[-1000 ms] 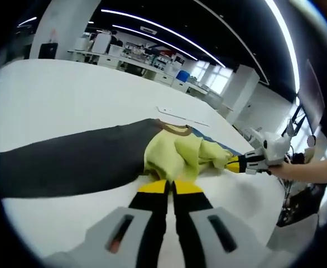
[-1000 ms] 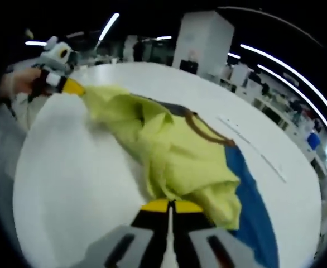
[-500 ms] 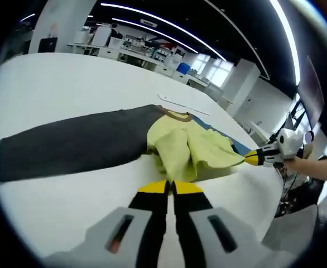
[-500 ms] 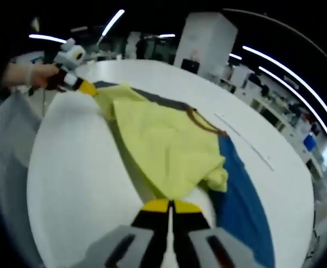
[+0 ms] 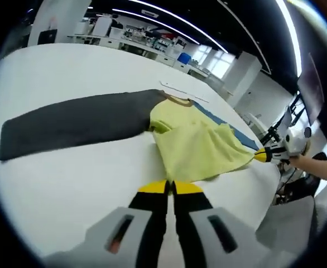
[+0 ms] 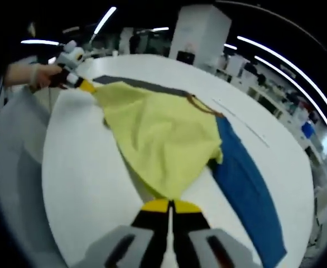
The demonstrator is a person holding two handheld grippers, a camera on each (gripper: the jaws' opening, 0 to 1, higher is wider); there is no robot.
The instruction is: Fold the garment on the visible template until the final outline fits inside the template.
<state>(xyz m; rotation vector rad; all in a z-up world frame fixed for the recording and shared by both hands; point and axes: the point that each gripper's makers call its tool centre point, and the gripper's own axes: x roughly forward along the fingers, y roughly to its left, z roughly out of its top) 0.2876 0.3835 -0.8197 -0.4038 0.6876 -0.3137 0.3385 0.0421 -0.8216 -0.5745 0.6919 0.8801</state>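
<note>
Left hand-held gripper (image 5: 171, 188), with its yellow-tipped black jaws pressed together, pinches the near edge of the yellow shirt (image 5: 200, 146). Soft, matte and lightly creased, the shirt is stretched into a flat, roughly triangular sheet over the smooth white counter (image 5: 68, 184). One dark grey sleeve (image 5: 74, 125) lies long and flat to the left; one blue sleeve (image 6: 244, 187) runs along the shirt's other side. A brown collar band (image 5: 177, 100) trims the neck. At the right, the right hand-held gripper (image 5: 262, 156) has its jaws closed on the shirt's far corner. Two hand-held grippers, two sleeves, one shirt.
</note>
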